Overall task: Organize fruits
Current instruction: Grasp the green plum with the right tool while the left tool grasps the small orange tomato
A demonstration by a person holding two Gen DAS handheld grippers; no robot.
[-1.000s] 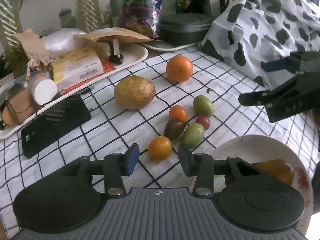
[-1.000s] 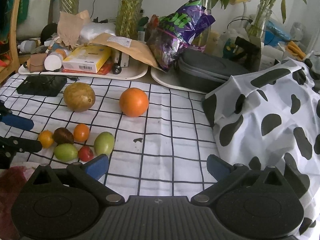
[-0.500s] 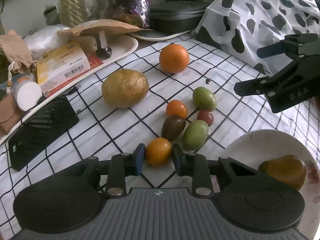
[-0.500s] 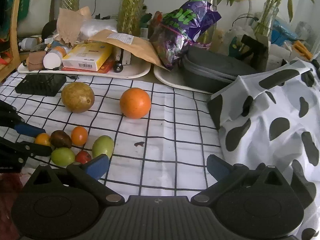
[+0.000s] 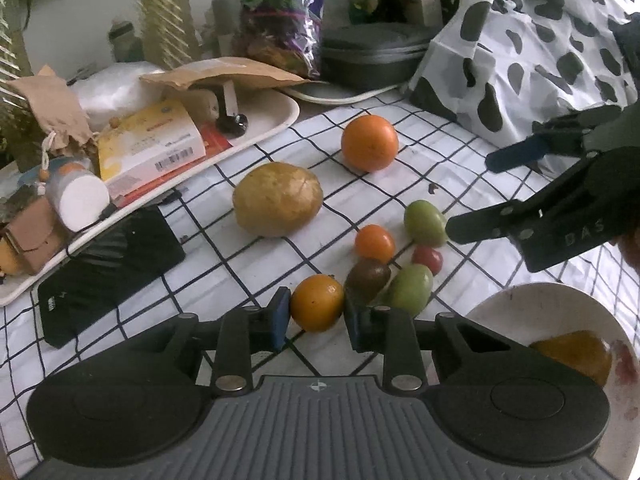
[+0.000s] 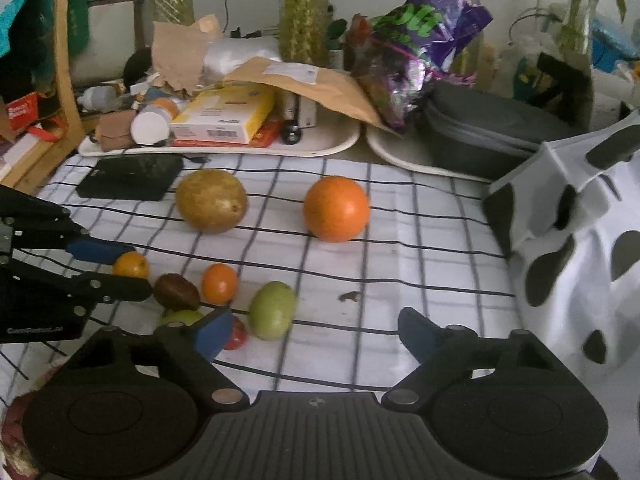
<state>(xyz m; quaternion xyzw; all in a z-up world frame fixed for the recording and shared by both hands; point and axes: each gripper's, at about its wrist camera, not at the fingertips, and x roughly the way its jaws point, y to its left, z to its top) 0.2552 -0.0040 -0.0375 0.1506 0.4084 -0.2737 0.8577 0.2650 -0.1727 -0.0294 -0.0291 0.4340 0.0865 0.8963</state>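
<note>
The left gripper [image 5: 316, 318] has just closed its blue pads on the small orange fruit [image 5: 317, 302] at the near end of the fruit cluster, and the fruit sits pinched between them, low over the checked cloth [image 5: 400, 184]. The likeliest slip is the round, smooth fruit squirting out of the pads if the grip sits below its widest part or the lift comes with a jerk; it could then roll into the dark brown fruit [image 5: 367, 280] and the green fruit [image 5: 412, 289] that lie just beside it and scatter the group. The white plate [image 5: 500, 300] with an orange piece already in it lies near on the right, so a hasty swing could also clip its rim. The right gripper [image 6: 316, 330] has just narrowed its jaws a little, but they are still spread wide with nothing pressed between them; the other green fruit [image 6: 273, 311] and a small red one [image 6: 236, 334] lie just ahead of its left pad, and a careless advance could knock them. Both grippers point steeply down at the cloth, the right one reaching in from the side toward the cluster
</note>
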